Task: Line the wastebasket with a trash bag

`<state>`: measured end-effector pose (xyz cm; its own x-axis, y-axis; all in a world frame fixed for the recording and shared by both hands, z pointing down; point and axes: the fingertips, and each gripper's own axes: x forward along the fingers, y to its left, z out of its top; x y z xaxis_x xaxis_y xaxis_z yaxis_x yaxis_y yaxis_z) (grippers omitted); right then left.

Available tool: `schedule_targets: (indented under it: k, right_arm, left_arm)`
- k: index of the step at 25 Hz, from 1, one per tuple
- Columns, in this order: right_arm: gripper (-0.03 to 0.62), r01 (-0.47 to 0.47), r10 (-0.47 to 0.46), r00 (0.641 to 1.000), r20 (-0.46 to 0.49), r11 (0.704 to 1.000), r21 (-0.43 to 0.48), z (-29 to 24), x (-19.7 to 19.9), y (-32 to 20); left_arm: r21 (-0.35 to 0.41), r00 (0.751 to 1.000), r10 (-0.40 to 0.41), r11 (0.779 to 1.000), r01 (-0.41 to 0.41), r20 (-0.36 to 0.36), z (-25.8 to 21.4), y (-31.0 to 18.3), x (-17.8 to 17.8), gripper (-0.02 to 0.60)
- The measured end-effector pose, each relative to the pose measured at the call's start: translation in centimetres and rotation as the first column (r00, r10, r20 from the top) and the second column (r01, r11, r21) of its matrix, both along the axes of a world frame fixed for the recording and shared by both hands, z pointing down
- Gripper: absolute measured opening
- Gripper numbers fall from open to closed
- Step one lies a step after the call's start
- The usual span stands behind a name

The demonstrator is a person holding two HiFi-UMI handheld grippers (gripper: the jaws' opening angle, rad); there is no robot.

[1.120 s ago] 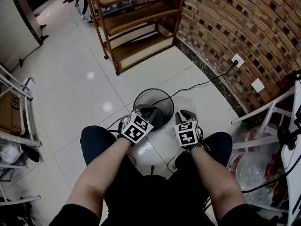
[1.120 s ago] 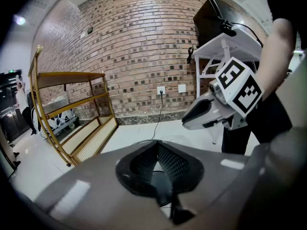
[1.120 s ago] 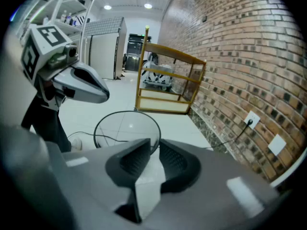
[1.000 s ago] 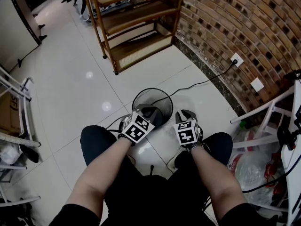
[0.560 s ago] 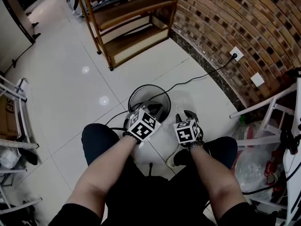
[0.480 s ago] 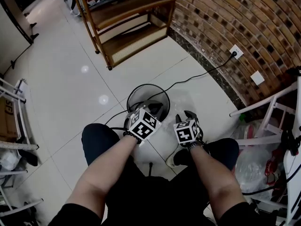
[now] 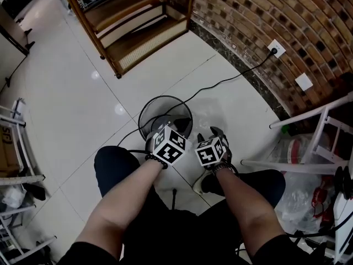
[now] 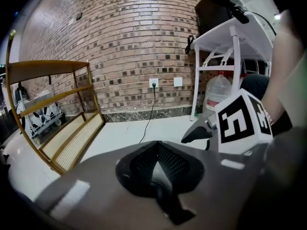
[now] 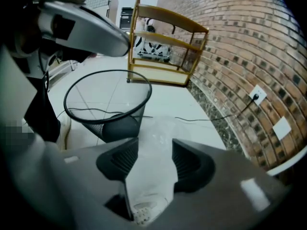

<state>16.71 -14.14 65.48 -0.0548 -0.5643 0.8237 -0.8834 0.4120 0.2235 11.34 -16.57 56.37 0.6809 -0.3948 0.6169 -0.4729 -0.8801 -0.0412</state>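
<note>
On the floor (image 7: 83, 93) in front of the seated person stands the wastebasket (image 7: 165, 96), an open black wire-mesh bin that is upright and has no liner fitted. The trash bag (image 9: 153, 147) lies flat and crumpled on the tiles just beside the wastebasket, on the side nearer the brick wall (image 7: 265, 15); whether the two touch cannot be determined. The right tool (image 9: 151, 162) points steeply down at the bag, and its jaws have just been opening and now stand wide apart. The film shows in the gap between them, but neither pad presses on it, so nothing is gripped. The left tool (image 8: 159, 174) is fully closed with nothing between its jaws and hangs near the close rim of the wastebasket. The bag appears to be thin translucent film, so expect it to be very light, limp and slippery, with layers that cling together and offer no stiffness to push against. It is likely to tear if dragged across the wire rim. Pinching a raised fold close to the open mouth edge looks more workable than gripping the flat middle, which leaves one layer free for the left tool to separate. The wastebasket looks light and may tip or slide when the film is pulled over it.
</note>
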Motion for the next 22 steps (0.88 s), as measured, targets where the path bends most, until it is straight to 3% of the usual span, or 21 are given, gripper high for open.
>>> schedule_targets:
  k: [9,10,12,15,22]
  right_arm:
    - [0.249,-0.038,0.033,0.997,-0.066,0.996,-0.084,4.0,0.3,-1.1]
    - [0.237,-0.048,0.041,0.996,-0.076,0.995,-0.092,4.3,0.4,-1.2]
    - [0.100,-0.070,0.061,0.993,-0.098,0.993,-0.095,4.4,0.9,-1.2]
    - [0.015,-0.093,0.084,0.990,-0.111,0.993,-0.074,3.8,1.6,-1.0]
    - [0.003,-0.133,0.130,0.986,-0.106,0.991,-0.013,0.9,3.4,-0.5]
  left_arm:
    - [-0.015,1.000,-0.018,1.000,0.018,-0.001,0.5,-0.7,-0.1,0.003]
    - [-0.016,1.000,-0.018,1.000,0.018,0.000,0.5,-0.7,-0.2,0.003]
    - [-0.018,1.000,-0.017,1.000,0.017,0.004,0.7,-0.7,-0.2,0.003]
    - [-0.018,1.000,-0.014,1.000,0.014,0.007,0.8,-0.7,-0.3,0.003]
    - [-0.003,1.000,0.002,1.000,-0.002,0.015,0.7,-0.3,-0.3,0.003]
